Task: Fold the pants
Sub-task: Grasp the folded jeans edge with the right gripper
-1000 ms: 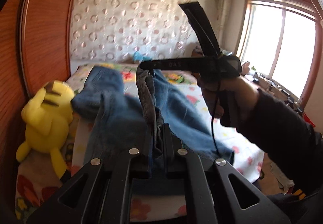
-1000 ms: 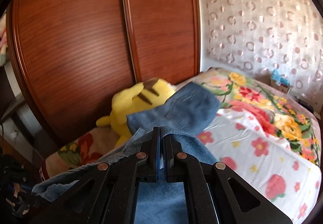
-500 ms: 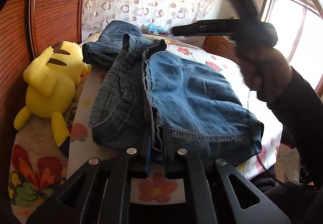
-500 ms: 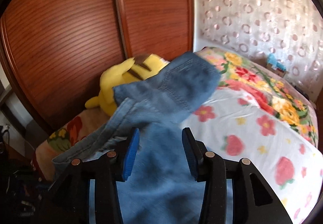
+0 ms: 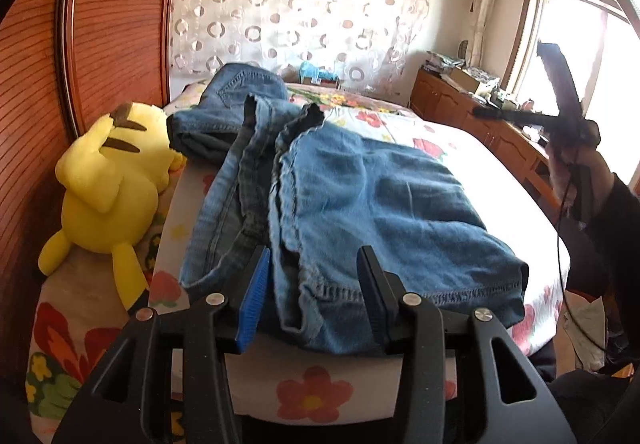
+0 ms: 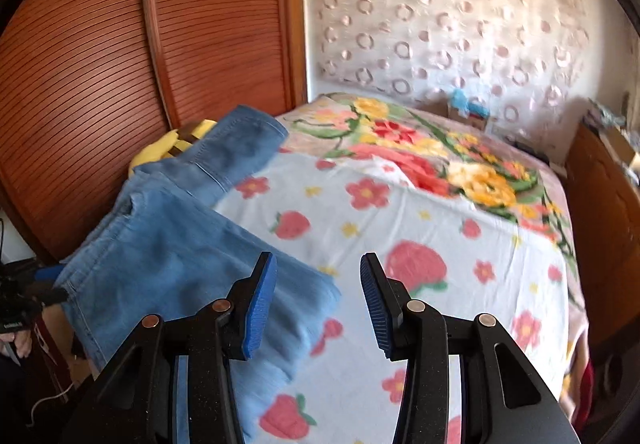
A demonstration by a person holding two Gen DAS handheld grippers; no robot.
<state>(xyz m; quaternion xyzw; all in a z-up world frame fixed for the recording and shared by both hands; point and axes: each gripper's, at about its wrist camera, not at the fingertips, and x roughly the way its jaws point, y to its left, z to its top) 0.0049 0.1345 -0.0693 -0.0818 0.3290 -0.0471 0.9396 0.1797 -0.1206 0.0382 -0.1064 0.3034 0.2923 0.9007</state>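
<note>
Blue denim pants [image 5: 360,204] lie folded over on the flowered bed, hem edge toward me; they also show in the right wrist view [image 6: 176,244]. My left gripper [image 5: 312,292] is open, its jaws either side of the near hem and side seam, holding nothing. My right gripper [image 6: 318,300] is open and empty, just right of the pants' near corner, above the sheet. In the left wrist view the right gripper [image 5: 560,116] is raised at the right, held by a hand.
A yellow plush toy [image 5: 108,184] lies at the bed's left edge against the wooden wardrobe doors [image 6: 160,44]. The flowered bedsheet [image 6: 400,224] stretches to the right. A wooden cabinet [image 5: 480,124] stands under the window.
Both grippers let go of the pants and opened. The pants dropped flat onto the bed. The right gripper moved away to the right and up.
</note>
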